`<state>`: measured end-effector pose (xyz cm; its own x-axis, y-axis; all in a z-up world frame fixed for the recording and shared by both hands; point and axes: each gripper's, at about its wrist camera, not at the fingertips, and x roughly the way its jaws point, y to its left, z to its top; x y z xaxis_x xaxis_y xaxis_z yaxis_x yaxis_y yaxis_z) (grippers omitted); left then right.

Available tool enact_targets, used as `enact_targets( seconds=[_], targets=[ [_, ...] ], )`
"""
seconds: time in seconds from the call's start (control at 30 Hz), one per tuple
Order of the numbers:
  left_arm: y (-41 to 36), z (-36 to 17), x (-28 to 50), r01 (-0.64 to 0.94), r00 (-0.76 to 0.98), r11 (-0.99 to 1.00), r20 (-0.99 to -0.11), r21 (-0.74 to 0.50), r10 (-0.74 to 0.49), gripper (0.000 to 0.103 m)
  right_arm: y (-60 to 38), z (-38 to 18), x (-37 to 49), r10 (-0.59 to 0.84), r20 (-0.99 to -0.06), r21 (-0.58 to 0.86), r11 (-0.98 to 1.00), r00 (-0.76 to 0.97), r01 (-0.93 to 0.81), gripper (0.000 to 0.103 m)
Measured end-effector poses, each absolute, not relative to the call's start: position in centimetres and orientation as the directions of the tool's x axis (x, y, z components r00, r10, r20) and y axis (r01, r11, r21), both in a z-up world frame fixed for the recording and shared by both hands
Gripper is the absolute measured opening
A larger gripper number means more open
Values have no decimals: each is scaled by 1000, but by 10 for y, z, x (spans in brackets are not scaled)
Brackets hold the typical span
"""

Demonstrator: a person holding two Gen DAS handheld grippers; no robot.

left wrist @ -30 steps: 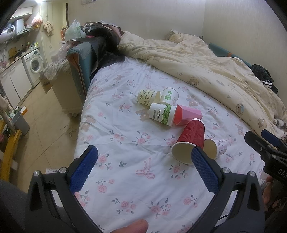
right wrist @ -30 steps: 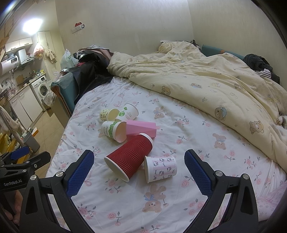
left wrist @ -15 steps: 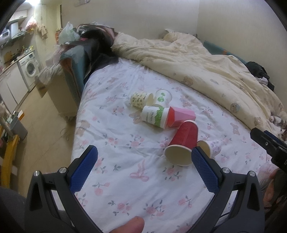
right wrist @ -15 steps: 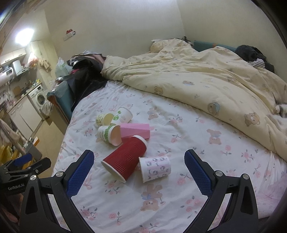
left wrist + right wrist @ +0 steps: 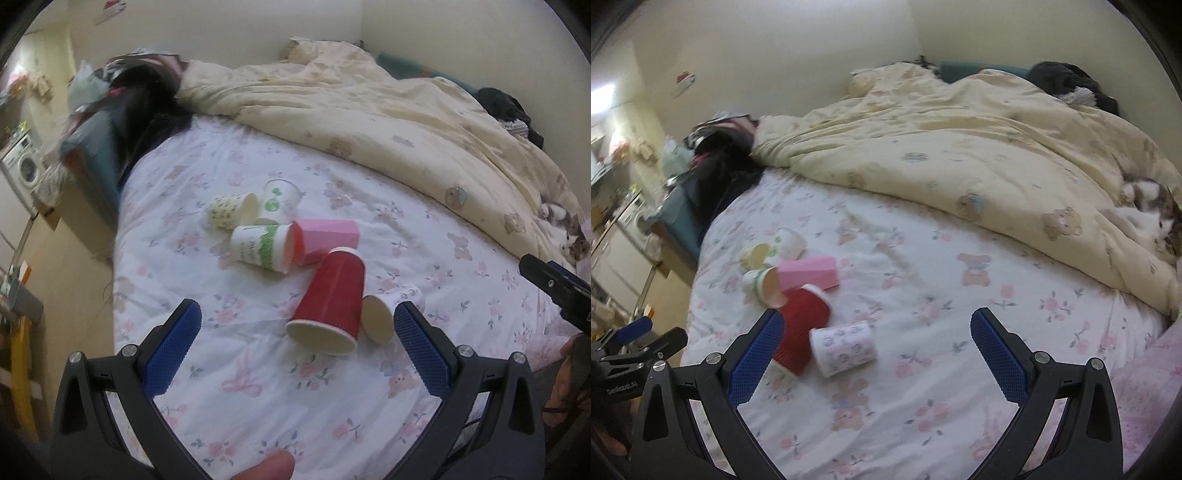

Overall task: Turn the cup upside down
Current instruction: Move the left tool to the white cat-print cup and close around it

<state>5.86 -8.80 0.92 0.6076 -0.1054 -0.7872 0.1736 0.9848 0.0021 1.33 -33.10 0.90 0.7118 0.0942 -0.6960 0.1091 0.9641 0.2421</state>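
Red ribbed paper cup [image 5: 332, 299] on its side on the floral bed sheet [image 5: 258, 387] among five blurred cups, left gripper [image 5: 297, 349] fingers wide, right gripper [image 5: 877, 356] fingers wide, its left finger [image 5: 757, 356] hiding the red cup's rim.

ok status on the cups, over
Left gripper and right gripper open, both empty. Red cup on its side on the bed, untouched. Small patterned cup lies against it.
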Motion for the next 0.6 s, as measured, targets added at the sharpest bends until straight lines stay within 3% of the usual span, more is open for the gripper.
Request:
enact_targets(
  seconds=[0.2,0.37,0.5,0.6],
  targets=[
    [-125,-8,86,276,521,961,-842,13,-139,103,-360,-5,21,39,-728,246,947,685,207,103],
    [-182,-51,118,533,263,846,-952,8,-157,102,-382,-17,22,57,-752,309,911,656,274,103],
    [-224,-80,126,715,157,695,-986,77,-52,102,-385,-24,23,93,-766,337,901,637,273,103],
    [-241,-93,133,761,115,644,-993,76,-19,99,-390,-28,24,84,-775,336,894,626,296,103]
  ],
)
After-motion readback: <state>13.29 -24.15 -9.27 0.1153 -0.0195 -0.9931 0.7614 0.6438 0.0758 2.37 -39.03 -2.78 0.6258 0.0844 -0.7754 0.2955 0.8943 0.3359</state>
